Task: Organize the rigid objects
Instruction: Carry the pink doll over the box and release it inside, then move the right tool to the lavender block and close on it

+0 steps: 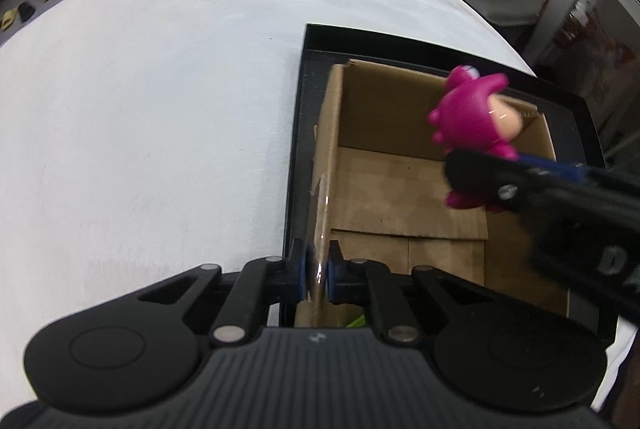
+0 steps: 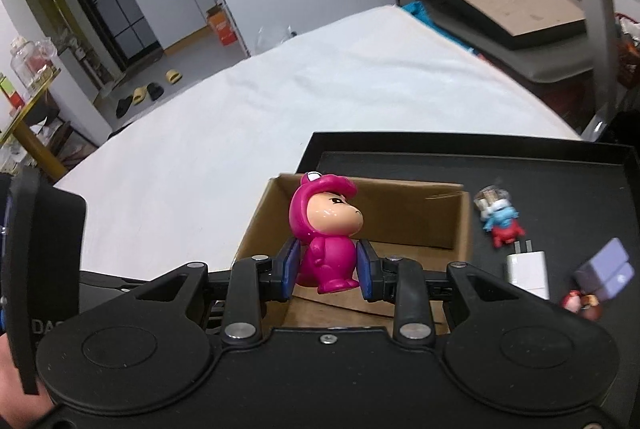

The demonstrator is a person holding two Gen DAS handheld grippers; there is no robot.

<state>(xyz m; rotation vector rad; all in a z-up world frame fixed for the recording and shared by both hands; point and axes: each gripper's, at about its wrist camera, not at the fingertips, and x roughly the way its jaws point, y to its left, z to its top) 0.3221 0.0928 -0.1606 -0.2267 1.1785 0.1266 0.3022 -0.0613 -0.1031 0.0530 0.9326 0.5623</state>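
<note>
The right gripper (image 2: pixel 327 266) has its two blue pads squeezed on the sides of a pink toy figure (image 2: pixel 326 229). The toy stands upright between them, so it will not tip while it is carried. It hangs in the air over the open cardboard box (image 2: pixel 416 217), close to the box's left wall. This looks like the step where the toy goes into the box.

The left gripper (image 1: pixel 318 271) has its pads pinched tight on the near end of the box's left wall (image 1: pixel 326 157). It seems to hold the box still so it does not slide when the toy drops in.

The box sits in the left part of a flat black tray (image 2: pixel 440 149), near the tray's left edge. On the tray floor to the right of the box lie more small things: a blue and red figure (image 2: pixel 502 223), a white charger plug (image 2: pixel 526 269), a purple block (image 2: pixel 606 269) and a small red toy (image 2: pixel 582 303). They probably still need sorting.

The tray rests on a table with a white cloth (image 1: pixel 160 89).
</note>
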